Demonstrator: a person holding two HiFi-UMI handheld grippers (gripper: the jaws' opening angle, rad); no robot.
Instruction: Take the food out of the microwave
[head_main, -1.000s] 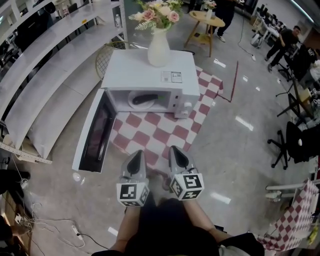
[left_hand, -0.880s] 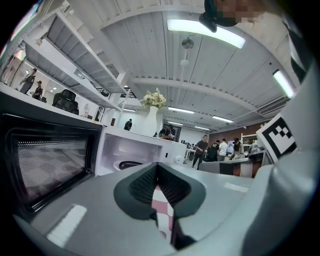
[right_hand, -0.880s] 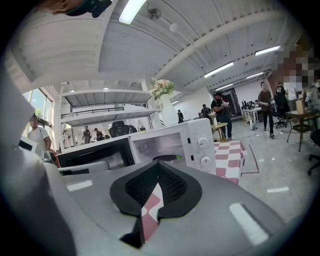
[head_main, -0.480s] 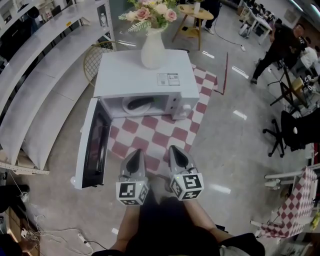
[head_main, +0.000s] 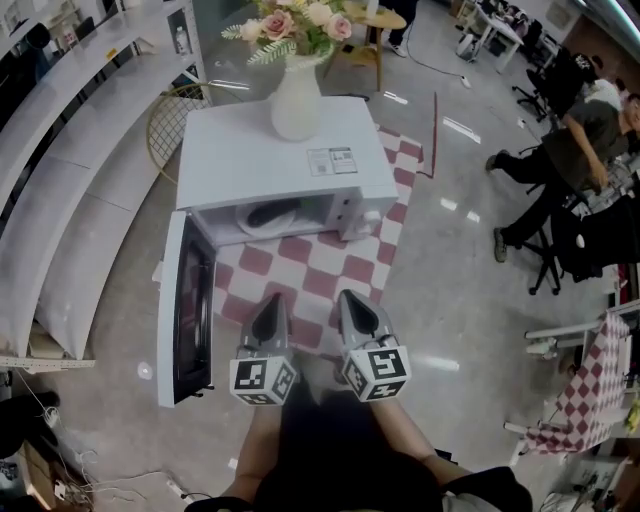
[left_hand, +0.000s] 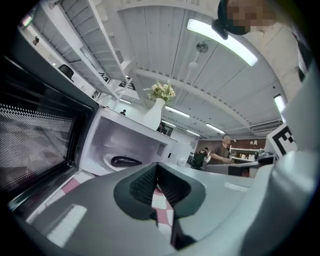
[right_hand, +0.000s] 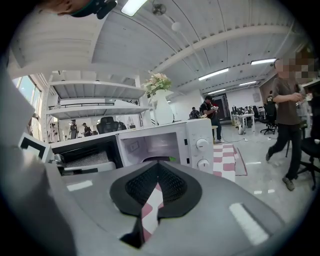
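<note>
A white microwave (head_main: 285, 160) stands on the floor with its door (head_main: 185, 308) swung wide open to the left. Inside, a dark long piece of food (head_main: 268, 212) lies on a white plate. Both grippers are held side by side over the checked mat, short of the opening: the left gripper (head_main: 268, 305) and the right gripper (head_main: 352, 300), each shut with nothing between its jaws. In the left gripper view the food (left_hand: 126, 161) shows in the cavity beyond the shut left gripper (left_hand: 156, 167). The right gripper (right_hand: 158, 165) faces the microwave (right_hand: 200, 140) and its knobs.
A white vase (head_main: 296, 100) of flowers stands on the microwave's top. A red-and-white checked mat (head_main: 330, 270) lies under and before it. White shelving (head_main: 60, 180) runs along the left, with a wire basket (head_main: 170, 120) behind. A person (head_main: 570, 140) moves at the right.
The head view has drawn a little nearer and the open door sits closer on the left. Both grippers stay shut in the same place. The person at the right has walked nearer.
</note>
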